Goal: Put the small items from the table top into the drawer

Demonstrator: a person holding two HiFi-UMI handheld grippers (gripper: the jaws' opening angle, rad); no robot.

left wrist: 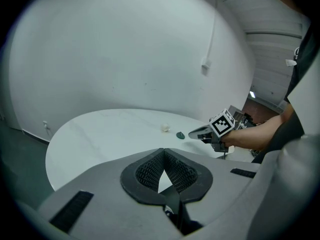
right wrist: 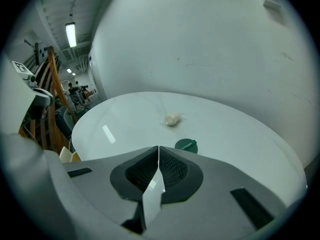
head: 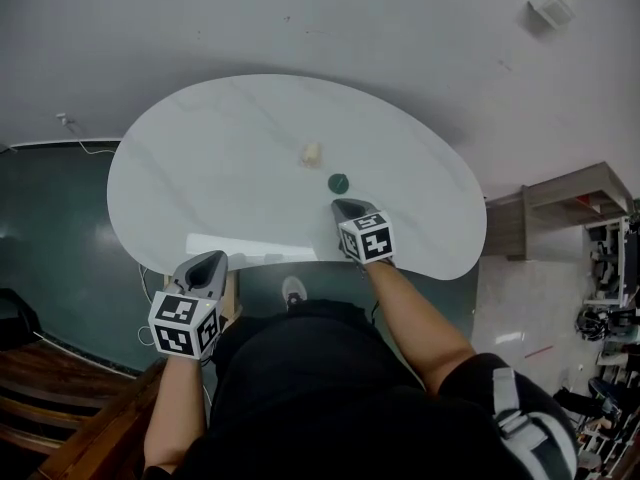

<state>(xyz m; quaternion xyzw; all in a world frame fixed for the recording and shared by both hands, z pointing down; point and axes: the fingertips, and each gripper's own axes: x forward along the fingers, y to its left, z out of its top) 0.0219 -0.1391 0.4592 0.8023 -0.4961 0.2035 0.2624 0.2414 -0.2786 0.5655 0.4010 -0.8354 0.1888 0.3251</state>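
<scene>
Head view: the white oval table [head: 200, 168] carries a flat, round, dark green disc [head: 339, 182] and, just beyond it, a small pale beige lump [head: 312, 154], both near mid-table. The right gripper [head: 345, 206] points at the disc from close by; the left gripper [head: 212, 259] sits at the near edge. Left gripper view: jaws closed tip to tip, nothing between. Right gripper view: jaws together, empty; the disc, bearing pale print, lies just ahead.

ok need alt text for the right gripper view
The right gripper, jaws shut and empty, points across a white oval table at a small green disc just ahead, with a pale lump farther on. A plain white wall stands behind.
</scene>
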